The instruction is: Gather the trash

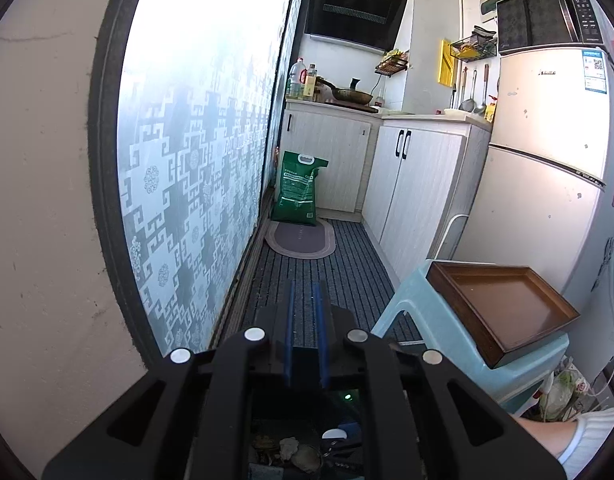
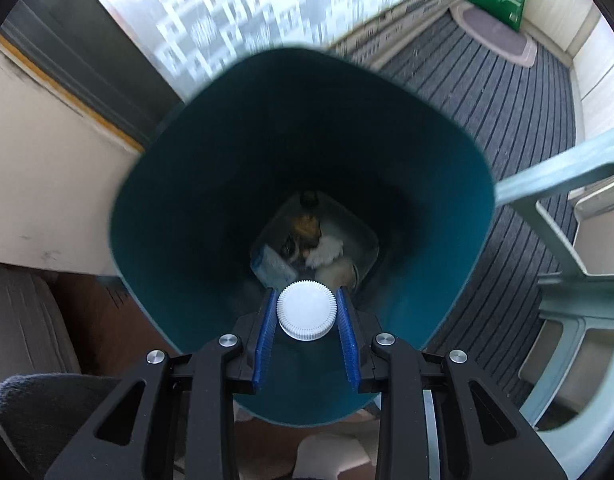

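At the left edge of the left-wrist view a bare wall is giving way to a patterned frosted door (image 1: pixel 195 152); at the bottom centre the left gripper (image 1: pixel 305 304) is pointing out over the striped mat (image 1: pixel 347 264), its blue pads pressed together with nothing between them; to the right a brown tray (image 1: pixel 503 308) is sitting on a pale blue stool (image 1: pixel 427 320), with the fridge (image 1: pixel 547 168) filling the frame's right side.

In the right-wrist view the same door is running across the upper left; the teal bin (image 2: pixel 179 208) is filling the centre, rubbish lying at its bottom; low in the middle the right gripper (image 2: pixel 307 312) is pointing down into its mouth, pinching a white ribbed bottle cap (image 2: pixel 306 311) by its rim between the blue pads; the stool leg is crossing the right side.

The cap looks ready to be dropped, I'd say; the risks I'm seeing are small ones; a ribbed round rim held at two points could be slipping out early, or sticking to one pad on release; the fingers reaching down could be knocking the bin wall and tipping the light bin.
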`<state>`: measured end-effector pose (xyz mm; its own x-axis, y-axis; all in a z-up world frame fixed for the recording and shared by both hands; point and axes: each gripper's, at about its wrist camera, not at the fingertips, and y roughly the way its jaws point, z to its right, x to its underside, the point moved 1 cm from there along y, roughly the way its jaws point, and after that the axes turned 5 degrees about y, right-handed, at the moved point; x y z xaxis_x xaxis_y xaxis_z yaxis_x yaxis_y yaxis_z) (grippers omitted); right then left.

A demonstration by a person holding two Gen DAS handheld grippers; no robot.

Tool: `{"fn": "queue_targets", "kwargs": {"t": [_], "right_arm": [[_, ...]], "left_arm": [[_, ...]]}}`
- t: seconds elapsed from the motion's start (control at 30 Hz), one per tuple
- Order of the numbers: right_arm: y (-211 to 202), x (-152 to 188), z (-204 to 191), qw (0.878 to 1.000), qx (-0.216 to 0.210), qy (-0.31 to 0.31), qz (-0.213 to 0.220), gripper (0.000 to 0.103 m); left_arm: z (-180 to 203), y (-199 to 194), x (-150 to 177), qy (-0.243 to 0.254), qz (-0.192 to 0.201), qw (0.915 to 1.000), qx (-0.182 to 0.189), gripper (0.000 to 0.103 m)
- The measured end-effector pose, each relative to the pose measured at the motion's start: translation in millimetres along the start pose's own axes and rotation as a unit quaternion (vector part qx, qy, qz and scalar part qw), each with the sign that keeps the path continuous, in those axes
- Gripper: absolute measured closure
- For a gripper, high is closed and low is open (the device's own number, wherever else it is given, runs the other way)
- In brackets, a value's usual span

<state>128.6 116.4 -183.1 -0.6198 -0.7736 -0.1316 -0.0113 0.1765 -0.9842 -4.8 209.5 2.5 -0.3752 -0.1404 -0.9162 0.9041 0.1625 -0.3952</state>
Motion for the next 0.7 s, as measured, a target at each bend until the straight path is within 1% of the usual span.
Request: {"fn": "queue_targets", "kwargs": {"t": [0.03, 0.1, 0.17, 0.27, 0.33, 0.47, 0.57, 0.63, 0.7], "right_arm": [[4.1, 1.3, 0.3, 1.000, 0.000, 0.001, -0.004, 0.073], [10.8, 4.2, 0.6, 1.000, -0.006, 0.004, -0.012, 0.066], [10.0, 4.2, 1.6, 1.000, -0.004, 0.002, -0.009, 0.066], [-4.6, 3.6, 3.8, 1.000, -0.003, 0.003, 0.011, 0.066], [-21.7, 2.4, 2.3, 0.999, -0.004, -0.001, 0.034, 0.066], [-70.5, 5.3, -2.9, 0.995, -0.026, -0.004, 0.101, 0.066], [-113.6, 12.0, -5.8, 0.988, -0.020, -0.009, 0.152, 0.066], [-141.8, 18.1, -4.2, 0.982, -0.023, -0.001, 0.185, 0.066], [-168.1, 29.4, 1.4, 0.975, -0.021, 0.010, 0.219, 0.066]], "left_arm": [[-0.3, -0.5, 0.0, -0.001, 0.000, 1.0000, 0.002, 0.092], [-0.5, -2.4, -1.0, -0.005, 0.004, 1.0000, 0.006, 0.092], [-0.7, -3.4, -2.1, -0.005, 0.004, 1.0000, 0.006, 0.092], [0.1, -6.4, -3.5, -0.002, 0.008, 0.9999, 0.009, 0.092], [2.9, -8.0, -4.7, 0.007, 0.008, 0.9999, 0.009, 0.092], [5.6, -15.2, -8.8, 0.020, 0.010, 0.9997, 0.008, 0.091], [5.8, -22.8, -12.9, 0.014, 0.005, 0.9997, 0.021, 0.090], [10.0, -26.9, -13.4, 0.020, -0.006, 0.9994, 0.028, 0.082], [14.8, -33.7, -8.3, 0.023, -0.015, 0.9994, 0.023, 0.082]]}}
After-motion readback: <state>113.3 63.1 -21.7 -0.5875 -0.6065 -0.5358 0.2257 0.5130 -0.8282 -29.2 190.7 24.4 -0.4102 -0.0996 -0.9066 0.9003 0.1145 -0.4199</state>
